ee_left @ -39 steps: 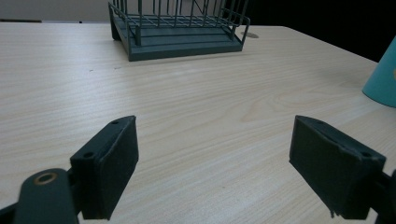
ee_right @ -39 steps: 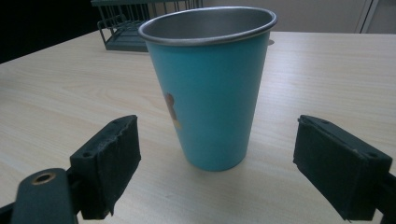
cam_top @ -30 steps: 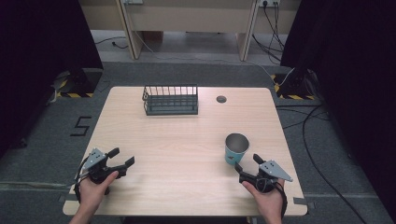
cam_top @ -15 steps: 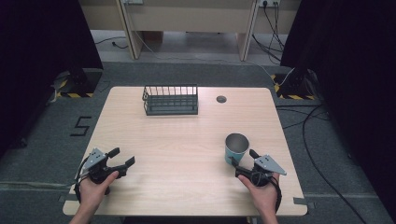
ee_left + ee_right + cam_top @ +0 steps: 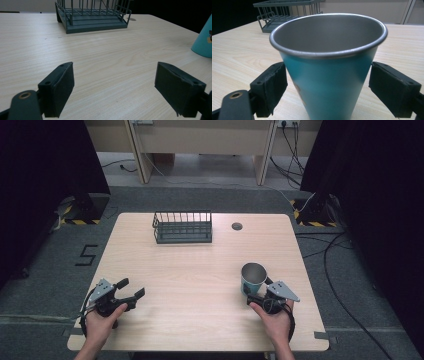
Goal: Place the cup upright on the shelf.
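The right gripper point(image 5: 256, 293) has moved forward since a second ago, and its wide-spread fingers point(image 5: 270, 87) now flank the upright teal cup point(image 5: 253, 278) without visibly gripping it. The cup stands on the desk point(image 5: 200, 270) near its right front. The left gripper point(image 5: 131, 289) stays at the left front, fingers wide.

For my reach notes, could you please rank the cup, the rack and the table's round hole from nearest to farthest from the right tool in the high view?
1. Cup: between the right tool's jaws.
2. Hole: far edge, slightly left.
3. Rack: far edge, further left.

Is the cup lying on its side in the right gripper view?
No, the cup stands upright on the table with its open rim up, between the spread jaws of the right hand-held gripper.
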`<state>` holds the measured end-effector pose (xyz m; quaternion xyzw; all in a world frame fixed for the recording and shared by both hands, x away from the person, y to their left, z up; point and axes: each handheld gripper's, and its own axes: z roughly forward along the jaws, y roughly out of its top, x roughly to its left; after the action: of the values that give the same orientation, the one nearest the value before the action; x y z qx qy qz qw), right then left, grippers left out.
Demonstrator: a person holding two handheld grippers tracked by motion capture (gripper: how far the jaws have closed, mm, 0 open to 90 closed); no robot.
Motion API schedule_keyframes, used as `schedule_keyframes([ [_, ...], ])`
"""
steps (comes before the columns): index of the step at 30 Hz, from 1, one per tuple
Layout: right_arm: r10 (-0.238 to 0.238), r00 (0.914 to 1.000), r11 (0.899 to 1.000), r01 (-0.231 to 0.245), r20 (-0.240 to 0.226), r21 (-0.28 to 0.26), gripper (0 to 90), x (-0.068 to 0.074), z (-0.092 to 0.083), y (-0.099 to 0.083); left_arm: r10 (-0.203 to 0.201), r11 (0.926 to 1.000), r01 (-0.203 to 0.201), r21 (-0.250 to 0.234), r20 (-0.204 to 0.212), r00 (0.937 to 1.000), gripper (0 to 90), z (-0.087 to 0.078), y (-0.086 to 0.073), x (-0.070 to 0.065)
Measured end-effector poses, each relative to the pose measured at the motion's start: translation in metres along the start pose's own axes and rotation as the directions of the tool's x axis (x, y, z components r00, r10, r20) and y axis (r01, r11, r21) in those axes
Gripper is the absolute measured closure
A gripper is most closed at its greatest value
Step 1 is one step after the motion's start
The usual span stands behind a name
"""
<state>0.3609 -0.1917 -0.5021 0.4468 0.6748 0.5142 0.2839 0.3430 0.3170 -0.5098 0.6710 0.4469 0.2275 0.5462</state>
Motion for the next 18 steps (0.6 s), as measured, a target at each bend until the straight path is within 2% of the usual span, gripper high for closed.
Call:
schedule_keyframes([
  [18, -0.005, 0.9999, 1.000, 0.005, 0.014, 0.014, 13.9, 0.005, 0.031, 0.007, -0.003, 1.0000, 0.003, 0.002, 0.004, 1.0000, 15.6, 0.000, 0.000, 0.001],
])
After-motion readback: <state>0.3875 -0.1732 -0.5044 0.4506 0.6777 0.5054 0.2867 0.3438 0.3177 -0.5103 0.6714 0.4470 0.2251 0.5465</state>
